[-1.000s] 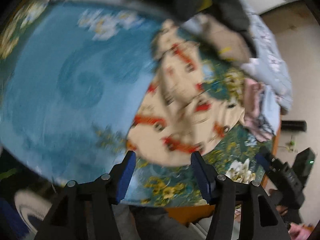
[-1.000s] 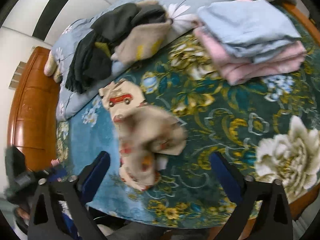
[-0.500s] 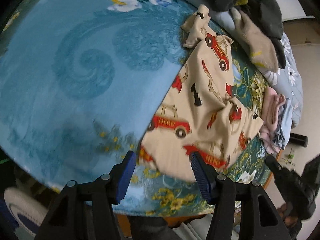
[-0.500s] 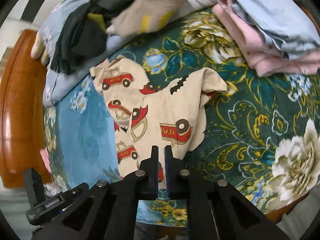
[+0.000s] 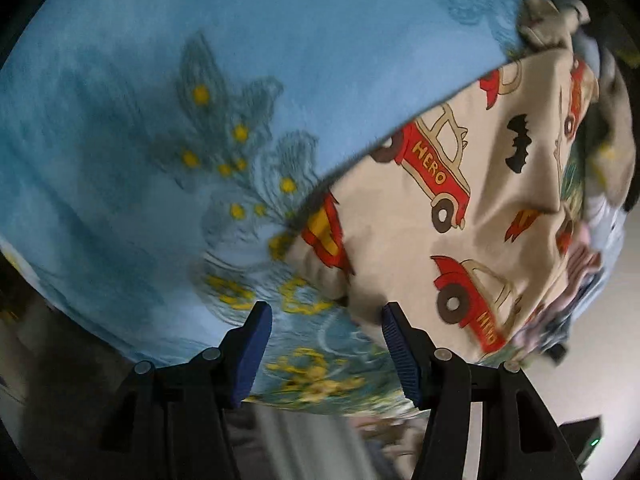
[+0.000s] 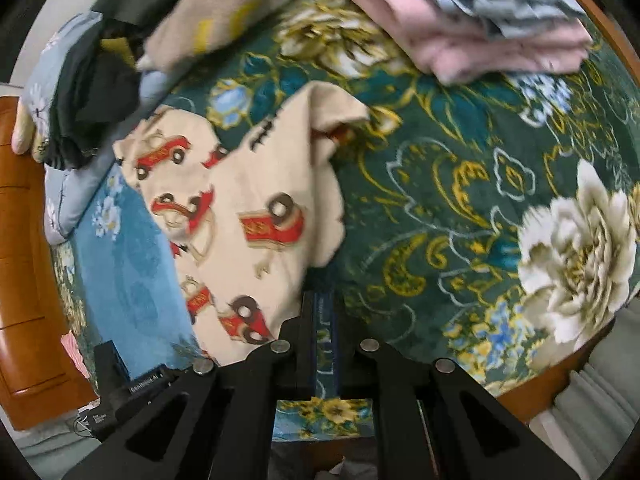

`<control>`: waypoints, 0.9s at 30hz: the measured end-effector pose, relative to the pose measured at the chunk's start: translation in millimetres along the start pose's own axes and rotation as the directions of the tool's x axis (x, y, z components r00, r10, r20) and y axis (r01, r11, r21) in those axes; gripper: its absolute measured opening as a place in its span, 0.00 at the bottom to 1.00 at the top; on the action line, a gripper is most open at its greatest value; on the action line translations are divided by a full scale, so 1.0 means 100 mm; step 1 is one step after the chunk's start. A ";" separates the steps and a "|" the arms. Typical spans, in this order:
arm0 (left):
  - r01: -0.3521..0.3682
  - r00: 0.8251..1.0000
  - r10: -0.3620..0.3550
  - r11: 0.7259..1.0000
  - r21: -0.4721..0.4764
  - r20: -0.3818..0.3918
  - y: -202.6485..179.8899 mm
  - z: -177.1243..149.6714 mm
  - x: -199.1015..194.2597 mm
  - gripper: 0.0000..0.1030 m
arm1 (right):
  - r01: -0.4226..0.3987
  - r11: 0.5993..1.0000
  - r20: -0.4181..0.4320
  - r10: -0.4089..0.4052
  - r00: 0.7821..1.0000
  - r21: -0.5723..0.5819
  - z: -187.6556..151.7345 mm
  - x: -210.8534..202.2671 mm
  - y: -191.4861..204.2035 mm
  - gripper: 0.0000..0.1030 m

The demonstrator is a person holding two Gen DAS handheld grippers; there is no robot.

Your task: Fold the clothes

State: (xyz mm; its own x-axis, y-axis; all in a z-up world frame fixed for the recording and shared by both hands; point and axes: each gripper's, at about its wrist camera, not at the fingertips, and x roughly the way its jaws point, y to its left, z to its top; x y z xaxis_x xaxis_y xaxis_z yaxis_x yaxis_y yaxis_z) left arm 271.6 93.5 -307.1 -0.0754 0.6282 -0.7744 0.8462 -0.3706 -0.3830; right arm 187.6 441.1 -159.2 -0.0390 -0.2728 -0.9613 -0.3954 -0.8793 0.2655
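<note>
The person is getting the car-print garment (image 6: 240,216) laid out on the floral bedspread (image 6: 460,208) for folding, and the next move is probably for the left gripper (image 5: 326,326) to settle onto the near hem and pinch it. That gripper is hovering with its jaws spread wide, the garment's crumpled near corner lying just ahead of its right fingertip (image 5: 394,322). The right gripper (image 6: 320,304) is sitting with its fingers pressed together just beside the garment's near edge, seemingly gripping no cloth.
</note>
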 end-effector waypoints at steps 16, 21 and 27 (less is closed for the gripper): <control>-0.032 0.960 0.004 0.995 0.097 0.279 -0.37 0.24 -0.69 0.06 | -0.038 0.999 0.054 0.036 0.998 0.032 0.03 -0.28 -0.07 0.06; -0.051 0.879 -0.014 0.991 0.124 0.476 -0.27 0.62 -1.75 0.06 | -0.066 0.997 0.065 0.062 0.996 0.047 0.01 -0.27 0.12 0.06; -0.158 0.755 0.052 0.982 0.105 0.654 -0.02 1.35 -3.02 0.06 | -0.098 0.994 0.070 0.095 0.993 0.043 -0.04 -0.23 0.47 0.06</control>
State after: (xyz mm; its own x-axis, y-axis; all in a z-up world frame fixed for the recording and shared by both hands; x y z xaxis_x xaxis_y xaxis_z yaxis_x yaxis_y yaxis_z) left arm 221.5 -187.7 -140.6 -0.3582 0.0077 -0.9336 0.7871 -0.5354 -0.3064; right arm 173.5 404.2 -124.1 -0.1403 -0.3274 -0.9344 -0.4288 -0.8306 0.3554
